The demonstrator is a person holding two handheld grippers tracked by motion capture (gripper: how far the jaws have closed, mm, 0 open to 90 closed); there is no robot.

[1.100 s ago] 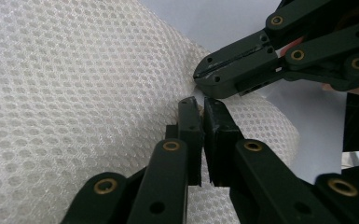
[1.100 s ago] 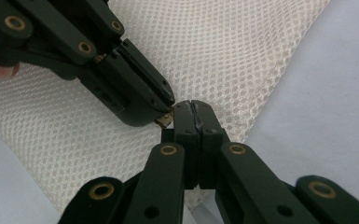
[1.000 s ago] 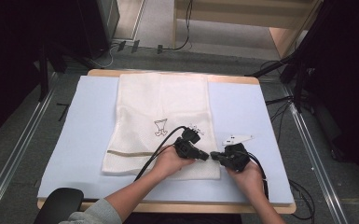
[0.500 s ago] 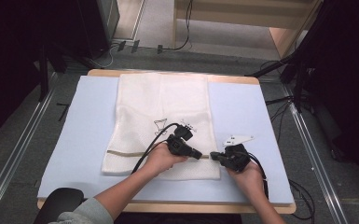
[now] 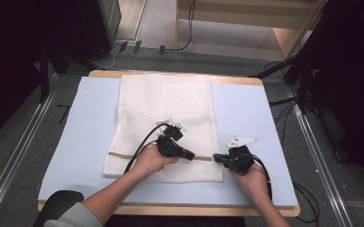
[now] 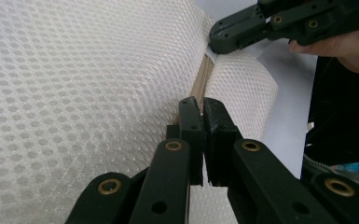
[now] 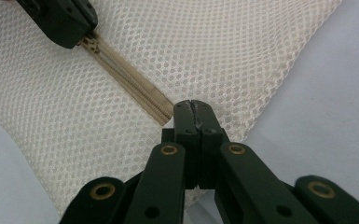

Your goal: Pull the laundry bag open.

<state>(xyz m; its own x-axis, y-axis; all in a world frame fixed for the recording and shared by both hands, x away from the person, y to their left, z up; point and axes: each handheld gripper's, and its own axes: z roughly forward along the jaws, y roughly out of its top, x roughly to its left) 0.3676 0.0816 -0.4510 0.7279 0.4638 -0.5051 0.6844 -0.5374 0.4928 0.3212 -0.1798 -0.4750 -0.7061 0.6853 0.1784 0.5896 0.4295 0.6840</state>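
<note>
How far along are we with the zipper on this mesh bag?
Done: the bag lies flat, and the right gripper is shut on its edge at the end of the zipper. In hand: the left gripper is shut on the zipper, a short way from the right one. Left: most of the zipper's run toward the bag's other side, it seems.

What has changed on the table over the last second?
The left gripper, fingers shut on the zipper of the white mesh bag, has slid leftward along it in the high view, away from the right gripper. The right gripper has stayed put, pinching the bag at the zipper's end. The bag itself has not shifted on the blue mat.
</note>
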